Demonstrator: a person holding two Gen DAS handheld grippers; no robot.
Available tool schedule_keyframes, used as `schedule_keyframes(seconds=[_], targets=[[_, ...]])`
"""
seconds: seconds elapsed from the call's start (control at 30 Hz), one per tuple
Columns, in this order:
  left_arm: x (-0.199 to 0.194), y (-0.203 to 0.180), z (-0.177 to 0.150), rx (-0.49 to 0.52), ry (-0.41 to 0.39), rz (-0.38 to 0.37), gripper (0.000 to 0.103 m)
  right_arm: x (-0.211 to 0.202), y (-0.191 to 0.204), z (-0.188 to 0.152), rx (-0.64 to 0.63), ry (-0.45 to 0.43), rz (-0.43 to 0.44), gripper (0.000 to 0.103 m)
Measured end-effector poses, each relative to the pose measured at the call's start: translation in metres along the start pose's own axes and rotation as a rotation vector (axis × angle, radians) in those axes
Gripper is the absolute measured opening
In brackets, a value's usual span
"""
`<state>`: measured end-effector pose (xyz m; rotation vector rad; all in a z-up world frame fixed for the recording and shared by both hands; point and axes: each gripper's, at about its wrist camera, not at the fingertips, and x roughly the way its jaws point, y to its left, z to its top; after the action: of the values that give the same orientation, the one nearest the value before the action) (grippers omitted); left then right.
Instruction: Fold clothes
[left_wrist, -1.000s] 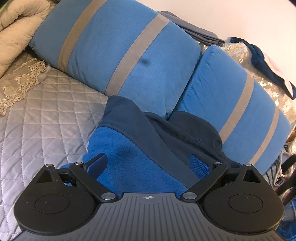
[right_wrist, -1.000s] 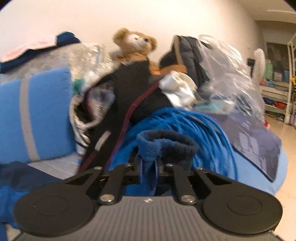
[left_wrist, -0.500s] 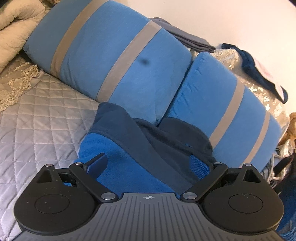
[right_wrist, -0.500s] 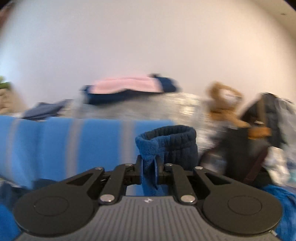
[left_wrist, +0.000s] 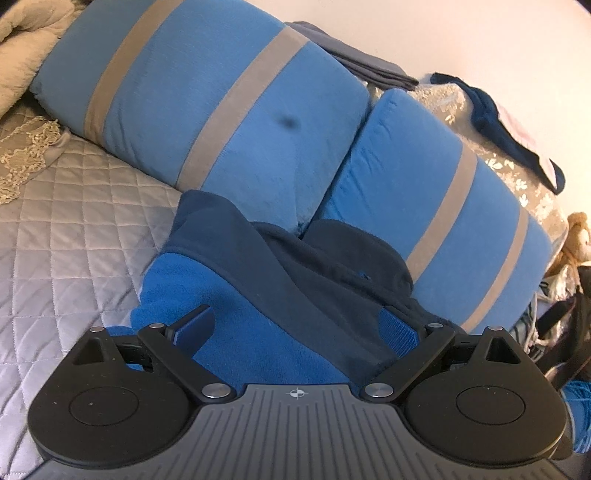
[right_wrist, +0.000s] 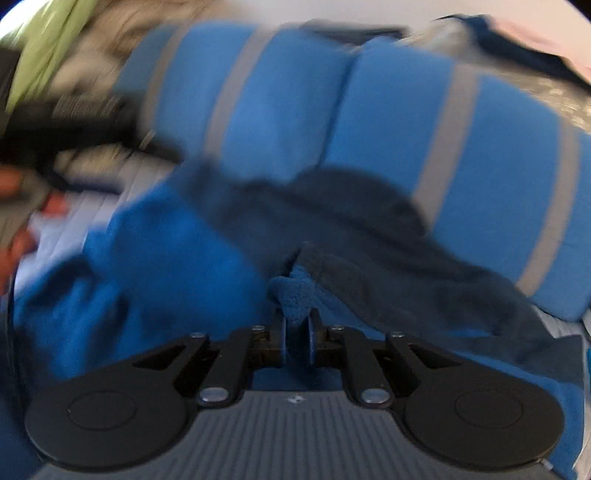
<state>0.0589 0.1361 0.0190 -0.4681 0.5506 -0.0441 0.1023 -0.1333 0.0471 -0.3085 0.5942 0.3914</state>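
Note:
A blue fleece top (left_wrist: 258, 314) with a navy upper part (left_wrist: 314, 266) lies on the quilted grey bedspread (left_wrist: 74, 240), its top end against two pillows. My left gripper (left_wrist: 295, 326) hovers low over it, open, its fingers spread wide above the cloth. In the blurred right wrist view the same top (right_wrist: 166, 258) fills the middle. My right gripper (right_wrist: 297, 334) is shut on the blue fleece sleeve cuff (right_wrist: 293, 295), which bunches up just ahead of the pads.
Two blue pillows with grey stripes (left_wrist: 240, 110) (right_wrist: 406, 110) lean along the back. Folded dark clothes (left_wrist: 369, 62) and a lace-covered heap (left_wrist: 517, 166) lie behind them. A beige quilt (left_wrist: 26, 55) lies at far left. A blurred hand (right_wrist: 14, 221) shows at the left edge.
My right gripper has swung left with the cuff, away from the teddy bear and bag pile, to above the top and pillows. The left gripper has barely shifted.

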Motion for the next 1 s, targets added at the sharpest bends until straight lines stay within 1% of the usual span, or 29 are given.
schedule_keyframes(seconds=[0.07, 0.27, 0.43, 0.57, 0.73, 0.77, 0.9, 1.0], targets=[[0.0, -0.002, 0.0, 0.007, 0.005, -0.004, 0.097, 0.001, 0.001, -0.003, -0.014, 0.013, 0.0, 0.011], [-0.003, -0.007, -0.002, 0.022, 0.013, -0.029, 0.097, 0.0, -0.012, -0.002, 0.084, 0.022, 0.033, 0.011], [-0.001, -0.013, -0.003, 0.045, 0.028, -0.044, 0.097, 0.002, -0.015, -0.001, 0.134, 0.016, 0.048, 0.011], [-0.004, -0.019, 0.002, 0.03, 0.034, -0.044, 0.097, 0.0, -0.013, -0.002, 0.128, 0.001, 0.044, 0.011], [-0.007, -0.038, 0.015, 0.015, 0.088, -0.061, 0.097, -0.001, -0.011, -0.002, 0.118, -0.011, 0.035, 0.011], [-0.004, -0.041, 0.017, -0.002, 0.101, -0.07, 0.097, -0.002, -0.011, -0.002, 0.116, -0.014, 0.034, 0.011], [0.017, -0.049, 0.019, -0.084, 0.164, -0.112, 0.097, -0.005, -0.01, -0.002, 0.094, -0.035, 0.021, 0.011], [0.041, -0.045, 0.007, -0.118, 0.233, -0.169, 0.097, -0.008, -0.008, -0.002, 0.057, -0.057, 0.002, 0.012]])
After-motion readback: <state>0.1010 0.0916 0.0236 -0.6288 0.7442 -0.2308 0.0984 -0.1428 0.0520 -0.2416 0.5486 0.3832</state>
